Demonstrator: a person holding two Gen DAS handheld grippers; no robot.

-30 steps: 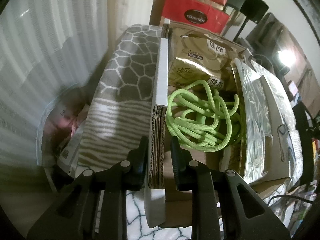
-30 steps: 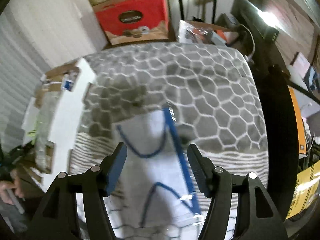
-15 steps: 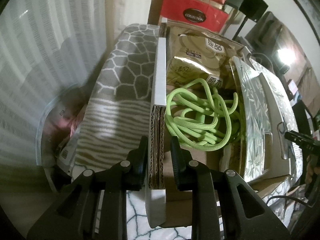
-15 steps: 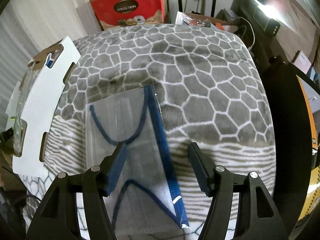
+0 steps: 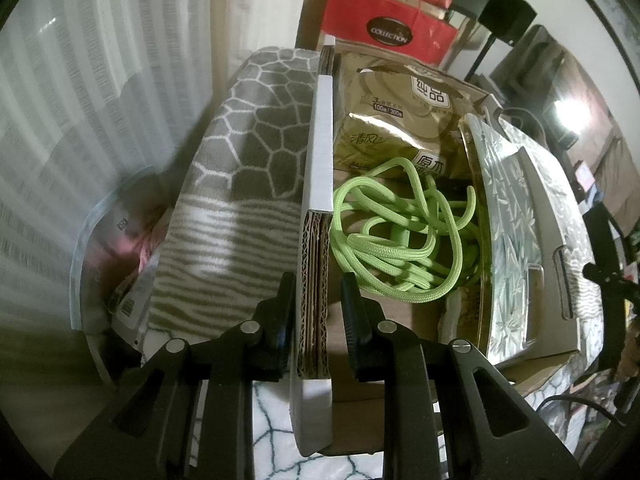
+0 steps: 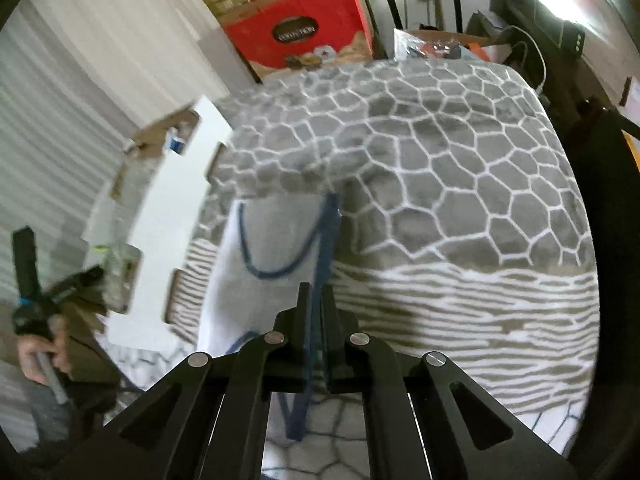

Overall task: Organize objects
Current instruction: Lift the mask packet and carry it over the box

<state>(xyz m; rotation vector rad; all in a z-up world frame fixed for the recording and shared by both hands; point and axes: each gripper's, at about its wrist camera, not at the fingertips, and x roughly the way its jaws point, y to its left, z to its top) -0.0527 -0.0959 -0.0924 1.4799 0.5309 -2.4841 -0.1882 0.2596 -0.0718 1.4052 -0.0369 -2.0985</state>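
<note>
In the left wrist view my left gripper (image 5: pixel 318 286) is shut on the folded side wall (image 5: pixel 316 300) of a cardboard box. Inside the box lie a green rope (image 5: pixel 400 240) and gold tissue packs (image 5: pixel 400 120). In the right wrist view my right gripper (image 6: pixel 316 300) is shut on the blue edge of a clear packet holding a mask (image 6: pixel 272 256) and lifts it off the grey patterned blanket (image 6: pixel 460 180). The box (image 6: pixel 168 240) stands to the left of the packet.
A patterned silver flap (image 5: pixel 508 208) lines the box's right side. A red carton (image 6: pixel 304 28) stands behind the blanket. A clear bin (image 5: pixel 104 264) sits left of the box by a white curtain. Dark furniture (image 6: pixel 592 128) borders the blanket on the right.
My right gripper has closed on the packet's blue edge and raised it; it was open around the packet before. The left gripper stays on the box wall.
</note>
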